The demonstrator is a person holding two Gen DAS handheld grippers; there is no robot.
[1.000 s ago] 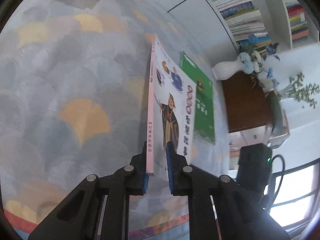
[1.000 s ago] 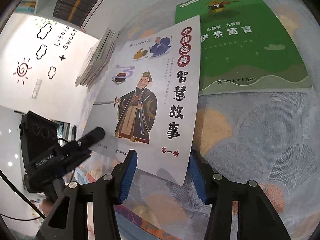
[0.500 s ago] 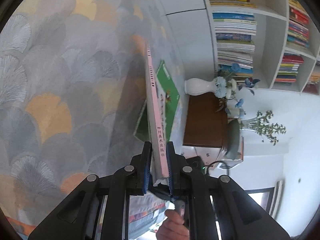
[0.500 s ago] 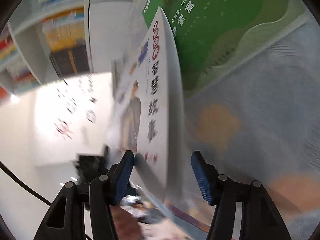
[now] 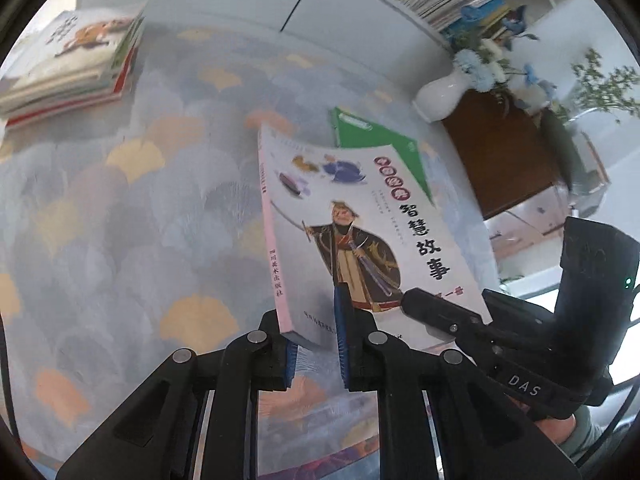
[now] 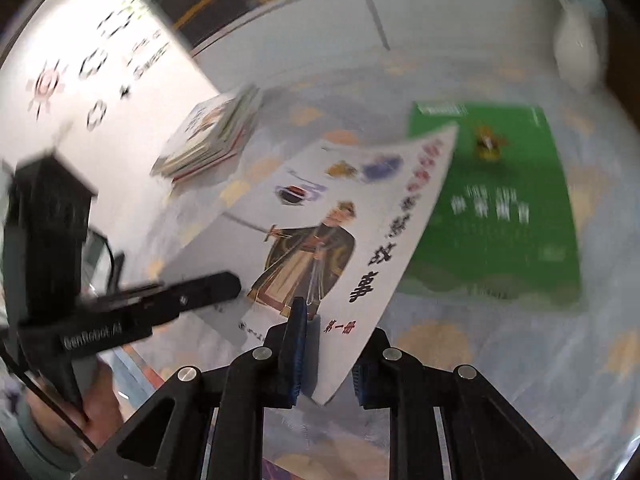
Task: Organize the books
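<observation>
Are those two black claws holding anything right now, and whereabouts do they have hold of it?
Yes. Both hold one white storybook: the left gripper pinches its near edge by the pink spine, the right gripper the near corner of the open side.

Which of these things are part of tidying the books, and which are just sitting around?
Part of the job:
white storybook, gripped by left gripper and right gripper
green book
book stack

Just there:
white vase
patterned tablecloth
wooden cabinet
</observation>
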